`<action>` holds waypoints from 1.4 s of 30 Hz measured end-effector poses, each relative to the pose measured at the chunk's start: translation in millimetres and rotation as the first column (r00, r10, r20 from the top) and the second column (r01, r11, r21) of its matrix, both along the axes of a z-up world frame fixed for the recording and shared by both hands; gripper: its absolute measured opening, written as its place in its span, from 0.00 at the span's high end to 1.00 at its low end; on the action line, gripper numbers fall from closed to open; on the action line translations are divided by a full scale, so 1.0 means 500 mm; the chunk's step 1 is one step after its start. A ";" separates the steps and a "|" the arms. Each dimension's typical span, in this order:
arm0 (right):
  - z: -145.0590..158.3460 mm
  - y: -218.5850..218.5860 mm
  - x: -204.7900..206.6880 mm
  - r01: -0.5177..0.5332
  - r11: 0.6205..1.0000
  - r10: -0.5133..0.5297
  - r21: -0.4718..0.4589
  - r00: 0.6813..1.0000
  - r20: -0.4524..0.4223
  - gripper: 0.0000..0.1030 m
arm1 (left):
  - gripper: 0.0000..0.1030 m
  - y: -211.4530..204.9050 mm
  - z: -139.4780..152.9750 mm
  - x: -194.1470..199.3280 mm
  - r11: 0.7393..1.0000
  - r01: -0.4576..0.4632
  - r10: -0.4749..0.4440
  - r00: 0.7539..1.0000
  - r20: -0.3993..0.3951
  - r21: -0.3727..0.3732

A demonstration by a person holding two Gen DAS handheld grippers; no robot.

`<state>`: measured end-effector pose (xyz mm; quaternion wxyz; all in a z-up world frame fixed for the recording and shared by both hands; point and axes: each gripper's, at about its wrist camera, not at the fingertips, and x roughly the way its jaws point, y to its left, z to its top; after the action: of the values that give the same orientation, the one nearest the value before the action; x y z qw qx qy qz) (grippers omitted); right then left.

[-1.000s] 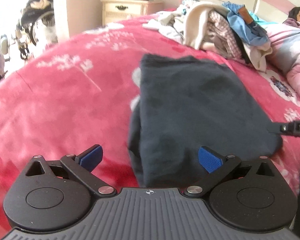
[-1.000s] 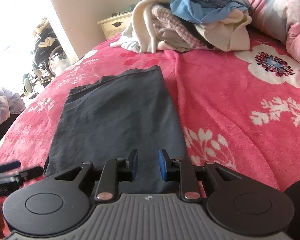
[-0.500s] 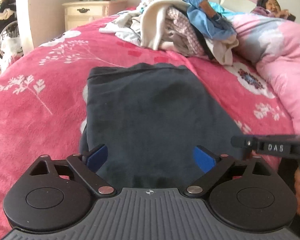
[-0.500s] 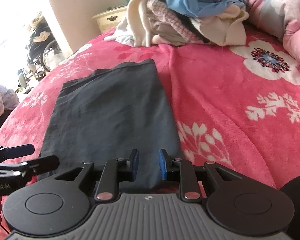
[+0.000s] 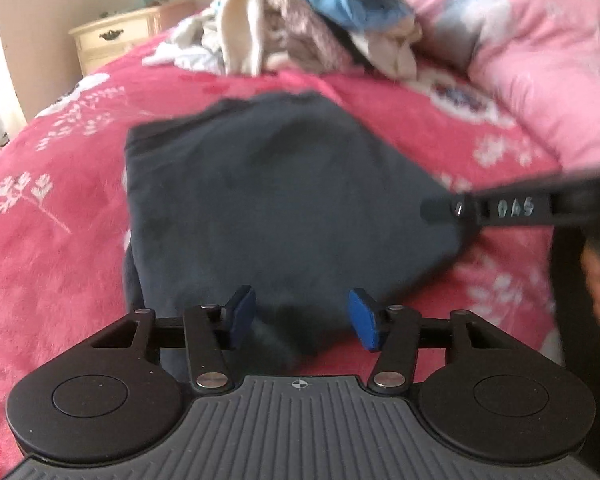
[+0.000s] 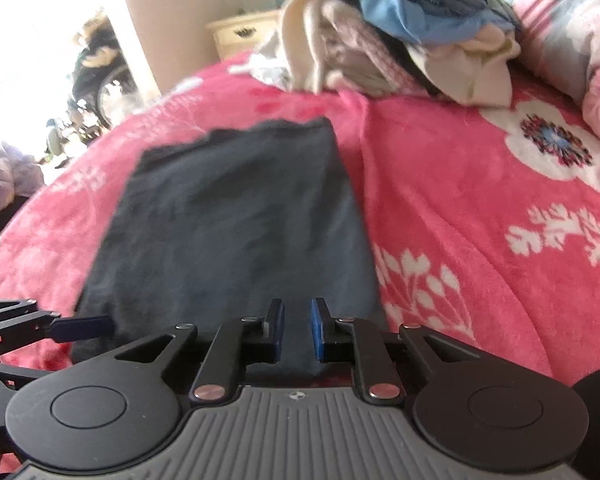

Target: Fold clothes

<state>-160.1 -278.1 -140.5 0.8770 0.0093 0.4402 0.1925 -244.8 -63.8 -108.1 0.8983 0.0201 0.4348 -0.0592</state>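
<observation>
A dark navy garment [image 5: 284, 200] lies folded lengthwise on the red flowered bedspread; it also shows in the right wrist view [image 6: 236, 232]. My left gripper [image 5: 302, 316] is partly open, its blue pads either side of the garment's near edge, where the cloth bunches up. My right gripper [image 6: 297, 330] is shut on the garment's near right corner, with cloth between its narrow-set pads. The right gripper also shows from the side in the left wrist view [image 5: 500, 210]. The left gripper's finger [image 6: 80, 326] shows at the garment's near left corner.
A pile of unfolded clothes [image 5: 316, 36] lies at the far end of the bed, also in the right wrist view [image 6: 400, 40]. A pink quilt [image 5: 540, 80] lies at the right. A cream nightstand [image 5: 112, 36] stands beyond the bed.
My left gripper has narrowed from wide open and moved right along the garment's near edge, toward the right gripper. The right gripper stays shut on its corner. The view is blurred by motion.
</observation>
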 end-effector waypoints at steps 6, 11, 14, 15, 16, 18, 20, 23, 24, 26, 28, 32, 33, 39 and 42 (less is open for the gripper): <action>0.004 -0.028 0.009 0.081 0.997 -0.081 0.011 0.997 0.005 0.86 | 0.53 0.027 -0.025 0.010 0.995 -0.102 0.099 0.991 -0.091 -0.022; 0.018 0.020 -0.024 -0.063 0.998 0.064 -0.022 0.993 0.096 0.86 | 0.52 0.056 -0.008 -0.003 0.987 -0.155 0.151 0.986 -0.064 -0.048; -0.011 0.007 0.004 0.013 0.999 -0.014 -0.033 1.000 -0.007 0.86 | 0.51 0.084 -0.024 -0.008 0.972 -0.214 0.204 0.974 -0.104 -0.099; -0.008 -0.006 0.009 0.045 0.999 -0.045 -0.013 0.999 -0.009 0.86 | 0.51 0.095 -0.027 -0.014 0.964 -0.237 0.224 0.968 -0.110 -0.124; 0.000 -0.016 0.010 0.064 0.998 -0.064 0.005 0.998 0.007 0.86 | 0.51 0.106 -0.028 -0.020 0.955 -0.256 0.242 0.964 -0.110 -0.146; 0.012 -0.021 0.006 0.066 0.997 -0.067 0.029 0.997 0.035 0.85 | 0.51 0.123 -0.020 -0.036 0.940 -0.287 0.275 0.957 -0.089 -0.183; 0.019 -0.021 0.001 0.057 0.997 -0.060 0.049 0.997 0.055 0.84 | 0.50 0.138 -0.010 -0.045 0.925 -0.321 0.313 0.947 -0.070 -0.202; 0.021 -0.007 -0.008 0.019 0.999 -0.023 0.051 0.997 0.069 0.84 | 0.47 0.154 0.001 -0.038 0.908 -0.350 0.341 0.937 -0.077 -0.230; 0.024 -0.004 -0.010 0.008 0.999 -0.012 0.050 0.997 0.082 0.84 | 0.46 0.157 0.004 -0.031 0.905 -0.352 0.341 0.936 -0.086 -0.240; 0.031 0.002 -0.011 -0.017 0.999 0.012 0.042 0.995 0.103 0.84 | 0.44 0.154 0.012 -0.014 0.907 -0.342 0.330 0.940 -0.088 -0.245; 0.032 0.010 -0.011 -0.033 0.999 0.029 0.039 0.995 0.095 0.84 | 0.40 0.147 0.021 0.006 0.914 -0.322 0.312 0.947 -0.081 -0.246; 0.024 0.025 -0.007 -0.046 0.999 0.046 0.007 0.997 0.068 0.84 | 0.37 0.127 0.027 0.048 0.930 -0.267 0.259 0.964 -0.065 -0.254; 0.017 0.027 -0.005 -0.042 0.999 0.042 -0.001 0.998 0.047 0.84 | 0.37 0.122 0.022 0.057 0.933 -0.266 0.255 0.964 -0.077 -0.242; -0.029 0.017 0.020 0.029 1.000 -0.029 0.002 0.995 -0.097 0.86 | 0.37 0.105 -0.027 0.080 0.932 -0.318 0.284 0.939 -0.191 -0.177; -0.033 0.017 0.021 0.033 0.999 -0.032 0.005 0.995 -0.100 0.86 | 0.34 0.102 -0.037 0.082 0.933 -0.315 0.280 0.939 -0.201 -0.173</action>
<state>-149.6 -269.6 -157.0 0.8569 0.0288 0.4825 0.1791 -203.9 -12.8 -126.8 0.8529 -0.1431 0.5011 0.0326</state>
